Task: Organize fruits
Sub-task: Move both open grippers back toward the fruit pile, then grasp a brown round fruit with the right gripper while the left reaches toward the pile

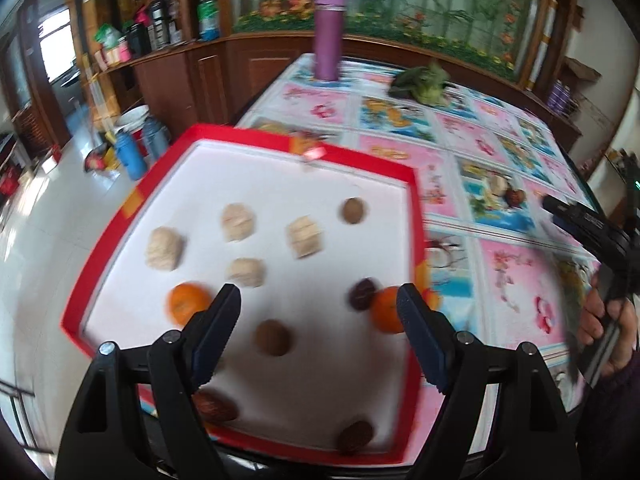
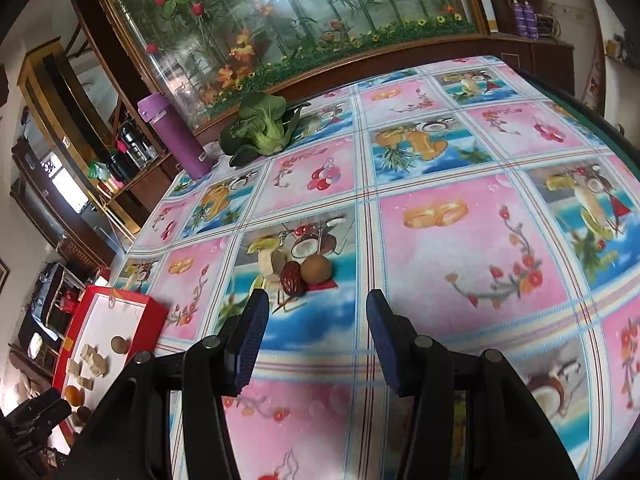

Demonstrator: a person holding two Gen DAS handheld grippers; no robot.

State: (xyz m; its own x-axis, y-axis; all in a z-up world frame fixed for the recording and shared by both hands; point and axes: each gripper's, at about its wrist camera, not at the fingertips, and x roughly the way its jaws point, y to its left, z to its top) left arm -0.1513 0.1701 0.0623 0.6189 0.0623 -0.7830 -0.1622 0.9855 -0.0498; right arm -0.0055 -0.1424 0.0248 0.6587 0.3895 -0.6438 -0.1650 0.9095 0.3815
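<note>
Red-rimmed tray [image 1: 412,184], white inside, sat at the table's edge and held your sorted stock: pale biscuit-like blocks [image 1: 238,222] clustered toward the far side, two oranges [image 1: 188,303], brown round fruits [image 1: 273,337] and dark red dates [image 1: 362,294] spread nearer you, probably spaced apart so each could be gripped singly. Your left gripper [image 1: 318,332] hovered above the tray, jaws wide apart and empty. Three strays remained on the patterned tablecloth [image 2: 460,272], well apart from the tray: a pale piece [image 2: 269,266], a date [image 2: 292,278] and a brown fruit [image 2: 316,269], touching. Your right gripper [image 2: 316,344] pointed at them, jaws spread and empty, likely lined up to collect one. Purple flask [image 2: 176,136] and leafy greens [image 2: 260,126] stood beyond.
</note>
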